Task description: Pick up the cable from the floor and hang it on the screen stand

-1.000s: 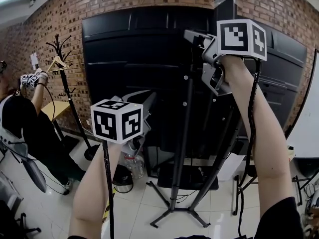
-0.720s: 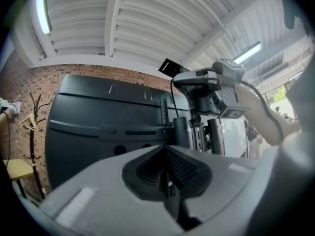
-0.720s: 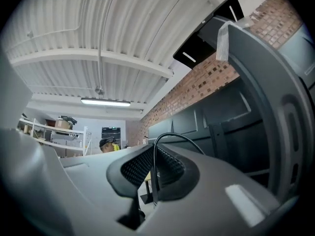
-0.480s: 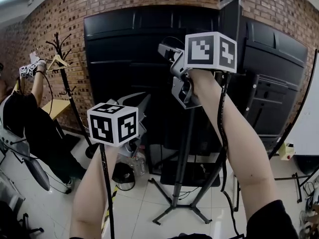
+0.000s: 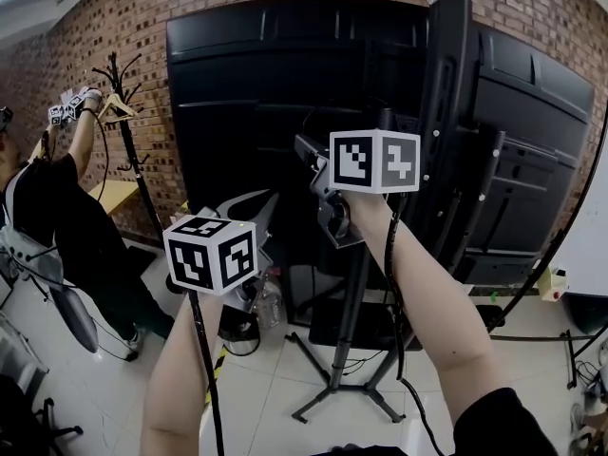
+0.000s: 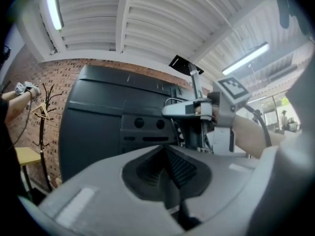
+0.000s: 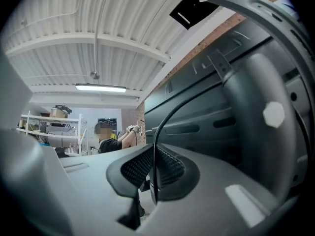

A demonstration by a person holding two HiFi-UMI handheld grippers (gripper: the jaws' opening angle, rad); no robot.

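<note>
The right gripper (image 7: 153,168) is clenched on the cable (image 7: 162,124), a thin black line pinched between the ribbed pads and arcing up out of them toward the screen stand (image 5: 448,103). The left gripper (image 6: 167,166) has its jaws together with nothing visible between them, and it hangs lower, out in front of the stand. Whether the cable's far run is draped over any part of the stand, I cannot tell.

The main risk is probably letting go too soon: with no bracket under it, the cable would slide down the stand to the floor. The cable is also thin, so a tug against the stand could drag it through the pads.
</note>
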